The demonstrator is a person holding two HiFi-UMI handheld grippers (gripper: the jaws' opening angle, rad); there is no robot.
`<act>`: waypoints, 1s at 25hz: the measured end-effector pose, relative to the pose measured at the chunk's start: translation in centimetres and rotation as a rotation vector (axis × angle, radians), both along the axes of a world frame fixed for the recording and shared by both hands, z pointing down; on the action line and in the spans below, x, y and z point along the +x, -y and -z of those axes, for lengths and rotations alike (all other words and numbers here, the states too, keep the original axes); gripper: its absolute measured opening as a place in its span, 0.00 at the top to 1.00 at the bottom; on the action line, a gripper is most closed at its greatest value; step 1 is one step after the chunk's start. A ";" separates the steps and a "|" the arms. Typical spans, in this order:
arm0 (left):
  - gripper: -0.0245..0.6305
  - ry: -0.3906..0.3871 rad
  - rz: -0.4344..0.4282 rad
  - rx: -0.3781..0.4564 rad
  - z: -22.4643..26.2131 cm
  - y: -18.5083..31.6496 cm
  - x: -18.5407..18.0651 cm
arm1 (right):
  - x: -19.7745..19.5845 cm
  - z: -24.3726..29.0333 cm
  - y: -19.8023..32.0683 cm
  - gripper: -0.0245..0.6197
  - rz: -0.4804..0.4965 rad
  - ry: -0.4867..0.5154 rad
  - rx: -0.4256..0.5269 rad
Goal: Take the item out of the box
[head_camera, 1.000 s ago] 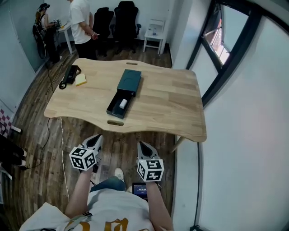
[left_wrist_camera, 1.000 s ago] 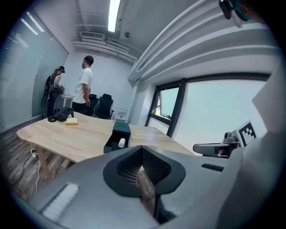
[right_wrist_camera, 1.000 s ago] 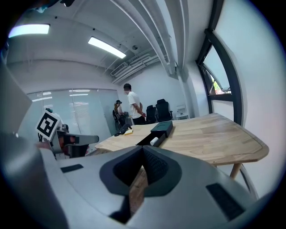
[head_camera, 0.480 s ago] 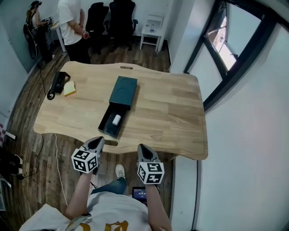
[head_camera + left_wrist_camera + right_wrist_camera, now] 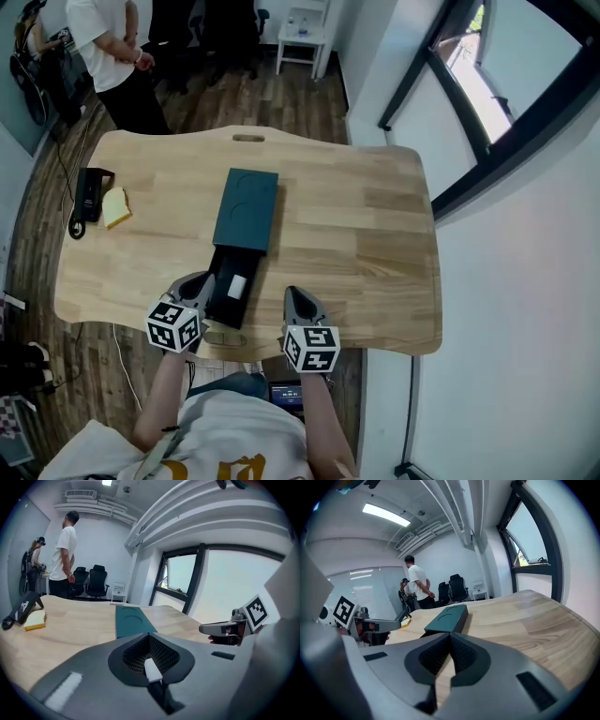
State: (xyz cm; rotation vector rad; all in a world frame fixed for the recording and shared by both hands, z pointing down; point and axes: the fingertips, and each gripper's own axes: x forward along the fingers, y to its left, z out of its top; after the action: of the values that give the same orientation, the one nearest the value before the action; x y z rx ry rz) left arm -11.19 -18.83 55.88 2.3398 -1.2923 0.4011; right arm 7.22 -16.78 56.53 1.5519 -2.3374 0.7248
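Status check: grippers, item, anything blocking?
Left gripper and right gripper shut, empty. Item lies in open box, not held. Path looks clear.

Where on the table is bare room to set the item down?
Widest: the table's right half, between box and right edge. Smaller: between yellow pad and box. Tight at the near edge, where left claw and right claw flank the tray.

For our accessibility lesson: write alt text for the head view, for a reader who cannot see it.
From above, a dark teal box lies on a wooden table, its tray slid out toward the wearer with a small white item inside. The left claw and right claw, both shut, flank the tray at the table's near edge.
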 end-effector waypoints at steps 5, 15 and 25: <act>0.96 -0.008 -0.031 -0.049 -1.4 2.2 0.0 | 0.2 -0.4 2.2 0.95 -0.025 -0.009 -0.012; 0.96 -0.029 -0.029 -0.057 -1.0 2.8 0.2 | -0.3 -0.6 1.4 0.95 -0.013 -0.014 -0.021; 0.96 -0.021 -0.004 -0.106 -1.6 2.5 -0.8 | -0.6 -0.7 1.6 0.95 0.021 0.009 -0.019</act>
State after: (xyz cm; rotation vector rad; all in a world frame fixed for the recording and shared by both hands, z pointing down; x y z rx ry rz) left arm -11.94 -21.32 57.51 2.2529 -1.2268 0.4346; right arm 6.61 -18.43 57.26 1.5174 -2.3431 0.7483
